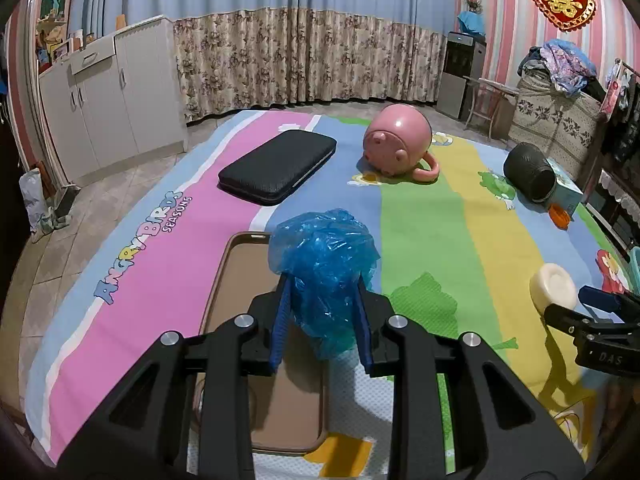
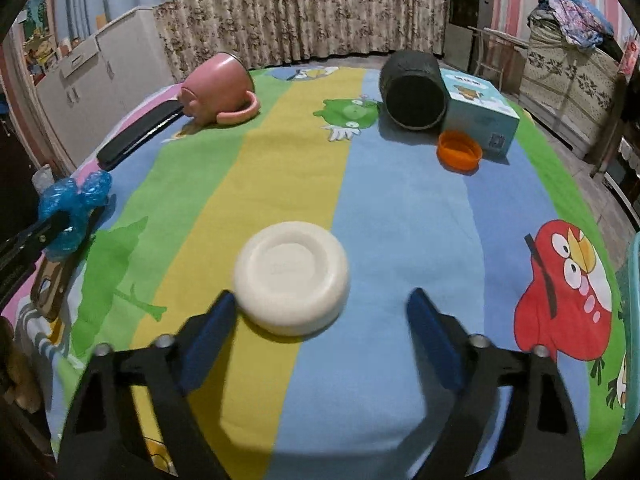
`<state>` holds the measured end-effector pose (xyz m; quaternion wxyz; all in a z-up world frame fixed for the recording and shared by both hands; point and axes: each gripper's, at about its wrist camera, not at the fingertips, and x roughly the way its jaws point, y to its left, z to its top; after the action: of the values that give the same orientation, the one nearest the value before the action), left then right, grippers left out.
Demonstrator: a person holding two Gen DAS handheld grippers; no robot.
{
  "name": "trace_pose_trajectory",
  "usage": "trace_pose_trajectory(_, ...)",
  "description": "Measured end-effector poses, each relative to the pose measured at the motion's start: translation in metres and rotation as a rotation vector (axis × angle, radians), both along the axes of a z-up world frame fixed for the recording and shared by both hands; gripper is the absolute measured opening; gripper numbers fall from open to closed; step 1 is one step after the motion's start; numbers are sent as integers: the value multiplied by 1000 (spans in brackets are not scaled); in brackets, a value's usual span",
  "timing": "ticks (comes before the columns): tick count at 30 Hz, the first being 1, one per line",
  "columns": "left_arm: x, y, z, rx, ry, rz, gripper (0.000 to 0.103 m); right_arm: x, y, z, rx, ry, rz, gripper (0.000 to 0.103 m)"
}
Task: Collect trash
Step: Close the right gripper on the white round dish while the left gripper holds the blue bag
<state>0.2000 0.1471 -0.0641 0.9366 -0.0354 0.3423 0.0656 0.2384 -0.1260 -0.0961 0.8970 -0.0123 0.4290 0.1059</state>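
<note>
A crumpled blue plastic bag (image 1: pixel 324 264) sits squeezed between the blue pads of my left gripper (image 1: pixel 324 292), which is shut on it above a brown tray (image 1: pixel 224 280). The same bag (image 2: pixel 76 200) shows at the left edge of the right wrist view. A white round bowl (image 2: pixel 292 276) lies upside down on the colourful mat (image 2: pixel 400 220). My right gripper (image 2: pixel 320 300) stands open just in front of it; the left fingertip is close to the bowl's rim and the right one is well clear. From the left wrist view the bowl (image 1: pixel 554 286) and right gripper (image 1: pixel 572 304) appear at far right.
On the mat lie a pink pig-shaped cup (image 2: pixel 218 88) on its side, a flat black case (image 1: pixel 276 166), a black pot (image 2: pixel 414 94) on its side, a light blue box (image 2: pixel 480 116) and an orange lid (image 2: pixel 460 152). White cabinets (image 1: pixel 112 92) stand at left.
</note>
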Motion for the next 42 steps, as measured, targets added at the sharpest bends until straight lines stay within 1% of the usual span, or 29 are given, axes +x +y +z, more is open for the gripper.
trace_pose_trajectory(1, 0, -1, 0, 9, 2, 2, 27, 0, 1, 0, -1, -3, 11, 67)
trace_pose_trajectory(2, 0, -2, 0, 16, 2, 3, 27, -2, 3, 1, -3, -8, 23, 63)
trace_pose_trajectory(3, 0, -4, 0, 28, 0, 5, 27, -4, 6, 3, -8, -14, 39, 57)
trace_pose_trajectory(5, 0, -5, 1, 38, -3, 8, 27, -5, 9, 3, -22, -21, 47, 57)
trace_pose_trajectory(7, 0, -4, 0, 37, 1, 11, 27, -7, 9, 5, -12, -31, 62, 56)
trace_pose_trajectory(10, 0, -3, 0, 40, 2, 14, 27, -17, 4, 14, -20, -72, 55, 56)
trace_pose_trajectory(12, 0, -5, 1, 52, 0, 17, 27, -27, -5, 24, -47, -104, 50, 56)
trace_pose_trajectory(15, -1, -9, 3, 48, -3, 17, 26, -40, -28, 41, -45, -147, 11, 55)
trace_pose_trajectory(16, -1, -11, 4, 39, -5, 11, 26, -43, -37, 47, -34, -157, -3, 43)
trace_pose_trajectory(17, -1, -15, 7, 37, -8, 5, 26, -45, -44, 51, -21, -159, -10, 34)
trace_pose_trajectory(18, -2, -18, 9, 40, -12, -2, 26, -48, -52, 56, -5, -160, -21, 30)
trace_pose_trajectory(21, -7, -35, 20, 63, -44, -37, 26, -61, -84, 69, 24, -187, -79, 30)
trace_pose_trajectory(23, -7, -45, 25, 67, -53, -57, 26, -64, -101, 68, 38, -184, -105, 30)
trace_pose_trajectory(26, -7, -55, 28, 49, -52, -67, 26, -63, -120, 59, 78, -154, -127, 30)
trace_pose_trajectory(29, -8, -59, 25, 40, -39, -68, 26, -58, -126, 46, 82, -119, -135, 31)
trace_pose_trajectory(30, -10, -59, 24, 41, -36, -68, 26, -55, -125, 42, 84, -109, -133, 33)
trace_pose_trajectory(32, -13, -58, 23, 49, -33, -68, 26, -52, -118, 34, 96, -94, -126, 58)
trace_pose_trajectory(33, -13, -57, 23, 52, -32, -69, 26, -51, -114, 33, 91, -101, -128, 80)
trace_pose_trajectory(34, -13, -56, 22, 54, -30, -71, 26, -50, -106, 32, 77, -125, -132, 85)
trace_pose_trajectory(36, -15, -54, 21, 63, -24, -77, 26, -45, -93, 31, 79, -124, -102, 87)
trace_pose_trajectory(38, -17, -52, 19, 76, -24, -75, 26, -33, -77, 24, 82, -95, -70, 88)
trace_pose_trajectory(42, -18, -44, 13, 62, -12, -69, 26, -9, -48, 5, 29, -31, -47, 88)
